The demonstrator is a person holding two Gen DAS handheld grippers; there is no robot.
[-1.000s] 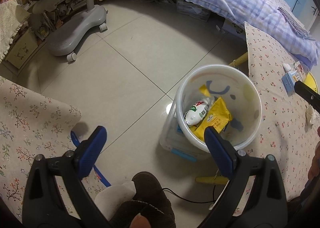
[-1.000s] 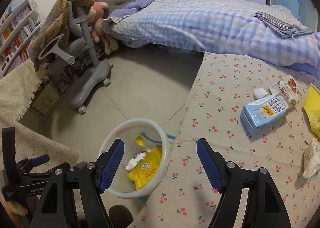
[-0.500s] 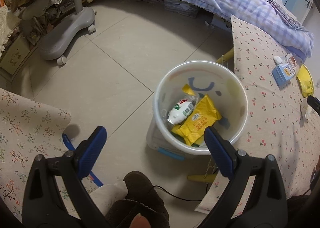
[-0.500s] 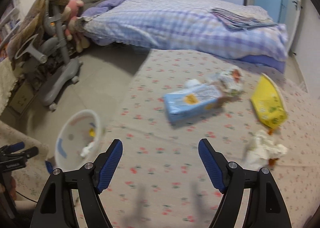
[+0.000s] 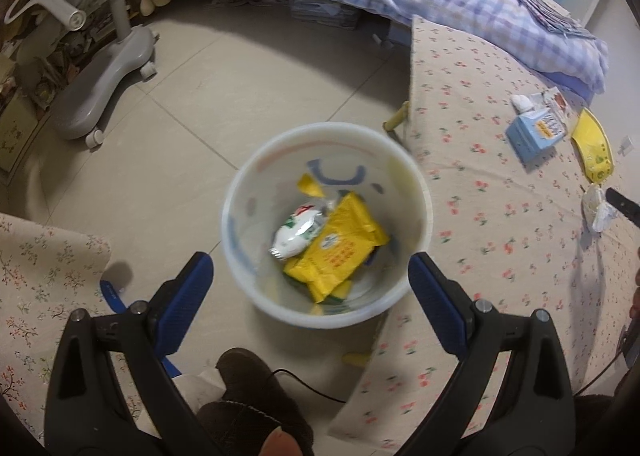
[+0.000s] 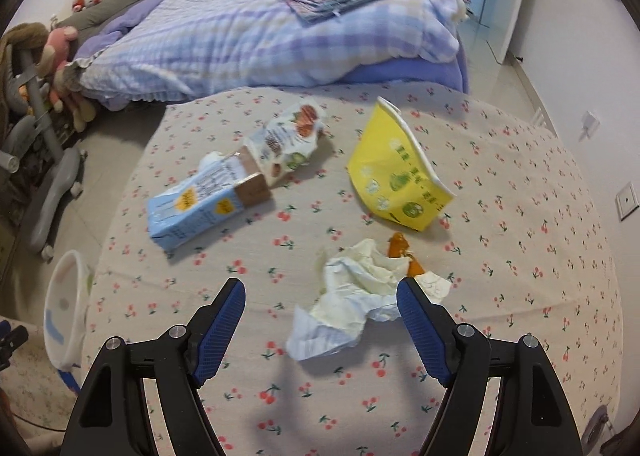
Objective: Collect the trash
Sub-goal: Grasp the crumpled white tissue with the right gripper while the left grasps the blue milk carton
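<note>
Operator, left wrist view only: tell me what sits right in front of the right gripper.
Observer: A crumpled white tissue lies between the open fingers of the right gripper, not gripped.
Operator: Report anything beside it that I can't make out.
Observer: Orange scraps touch its far edge.
Operator: Describe the blue carton's end.
Observer: The blue carton lies on its side, brown end flap open, toward the snack wrapper.
Operator: Confirm the yellow bag.
Observer: The yellow bag lies apart from the tissue, farther back.
</note>
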